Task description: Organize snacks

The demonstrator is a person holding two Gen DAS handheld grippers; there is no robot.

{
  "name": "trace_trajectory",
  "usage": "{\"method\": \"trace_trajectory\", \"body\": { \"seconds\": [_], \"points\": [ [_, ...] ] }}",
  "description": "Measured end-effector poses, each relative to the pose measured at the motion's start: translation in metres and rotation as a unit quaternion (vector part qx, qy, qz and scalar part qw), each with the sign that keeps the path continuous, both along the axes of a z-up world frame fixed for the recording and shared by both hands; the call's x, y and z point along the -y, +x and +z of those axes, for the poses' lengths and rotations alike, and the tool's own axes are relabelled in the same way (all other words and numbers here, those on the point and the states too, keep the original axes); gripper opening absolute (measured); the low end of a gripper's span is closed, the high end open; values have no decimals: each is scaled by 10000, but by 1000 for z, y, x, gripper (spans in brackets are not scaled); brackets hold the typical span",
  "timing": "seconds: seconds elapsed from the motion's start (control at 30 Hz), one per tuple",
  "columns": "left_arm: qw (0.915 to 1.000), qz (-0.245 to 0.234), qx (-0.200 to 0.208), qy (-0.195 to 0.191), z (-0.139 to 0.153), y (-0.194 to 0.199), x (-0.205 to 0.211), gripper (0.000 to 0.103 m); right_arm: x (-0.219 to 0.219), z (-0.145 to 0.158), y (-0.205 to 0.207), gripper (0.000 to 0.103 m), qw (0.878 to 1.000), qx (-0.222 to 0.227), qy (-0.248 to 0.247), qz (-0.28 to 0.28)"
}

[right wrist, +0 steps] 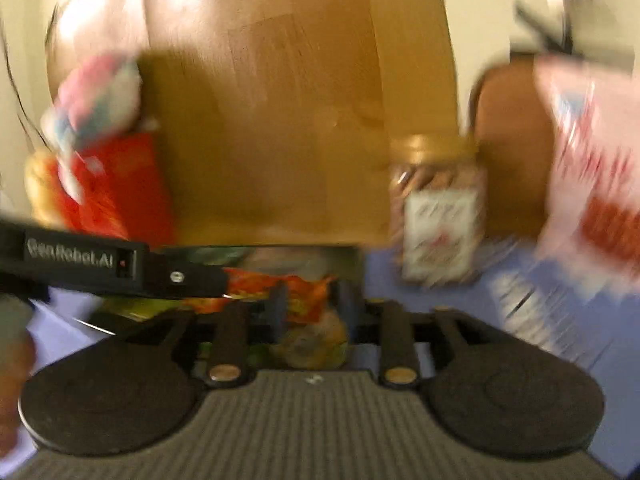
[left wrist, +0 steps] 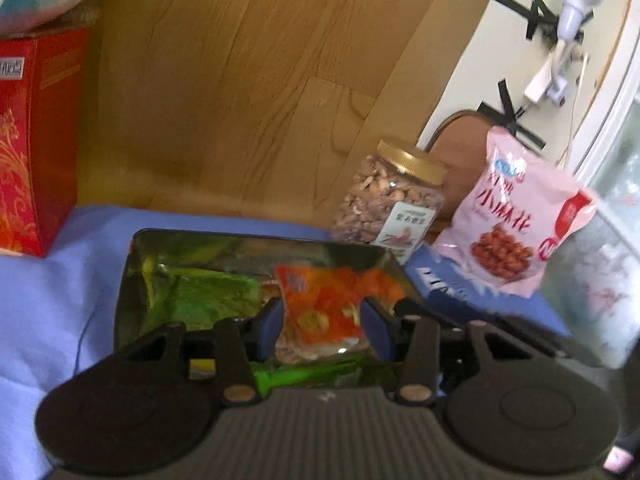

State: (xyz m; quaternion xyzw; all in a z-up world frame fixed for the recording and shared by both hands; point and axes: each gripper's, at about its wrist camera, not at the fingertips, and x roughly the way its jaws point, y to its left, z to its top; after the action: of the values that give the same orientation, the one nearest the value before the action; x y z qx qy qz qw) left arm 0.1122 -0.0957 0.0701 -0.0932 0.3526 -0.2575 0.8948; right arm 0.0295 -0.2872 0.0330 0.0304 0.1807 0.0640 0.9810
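A shiny metal tin (left wrist: 132, 276) sits on the blue cloth and holds green snack packets (left wrist: 200, 296). My left gripper (left wrist: 324, 324) is shut on an orange snack packet (left wrist: 320, 312) and holds it over the tin. In the blurred right wrist view, my right gripper (right wrist: 312, 308) has its fingers on either side of an orange packet (right wrist: 304, 300) above the tin (right wrist: 352, 260). The left gripper's black body (right wrist: 100, 264) reaches in from the left.
A nut jar with a gold lid (left wrist: 392, 196) and a pink snack bag (left wrist: 516, 216) stand right of the tin, the bag leaning on a blue box (left wrist: 444, 284). A red box (left wrist: 36, 140) stands at the left. A wooden board (left wrist: 240, 80) rises behind.
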Motion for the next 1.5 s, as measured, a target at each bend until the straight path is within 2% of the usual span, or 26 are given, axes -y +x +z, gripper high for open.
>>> {"method": "trace_trajectory", "body": {
  "seconds": [0.07,0.2,0.4,0.63,0.87,1.17,1.5],
  "points": [
    [9998,15,119,137,-1,-6,1,45,5,-3,-12,44,9998,127,121,-2],
    [9989,182,269,330,4,-25,-3,45,21,-10,-42,44,9974,127,697,-131],
    [9949,368,599,719,10,-80,-5,45,18,-25,-94,45,9899,-63,1372,-356],
    [9907,432,626,1124,-1,-136,-3,48,-5,-30,-126,48,9907,-198,1311,-320],
    [9878,592,555,1327,-14,-167,-9,48,-23,-35,-152,48,9919,-209,1244,-108],
    [9846,697,582,1492,-27,-189,-16,52,-31,-38,-168,51,9922,-245,1221,-47],
    [9831,641,486,1646,-41,-199,-13,53,-29,-49,-174,52,9882,-450,1458,-96]
  ]
}}
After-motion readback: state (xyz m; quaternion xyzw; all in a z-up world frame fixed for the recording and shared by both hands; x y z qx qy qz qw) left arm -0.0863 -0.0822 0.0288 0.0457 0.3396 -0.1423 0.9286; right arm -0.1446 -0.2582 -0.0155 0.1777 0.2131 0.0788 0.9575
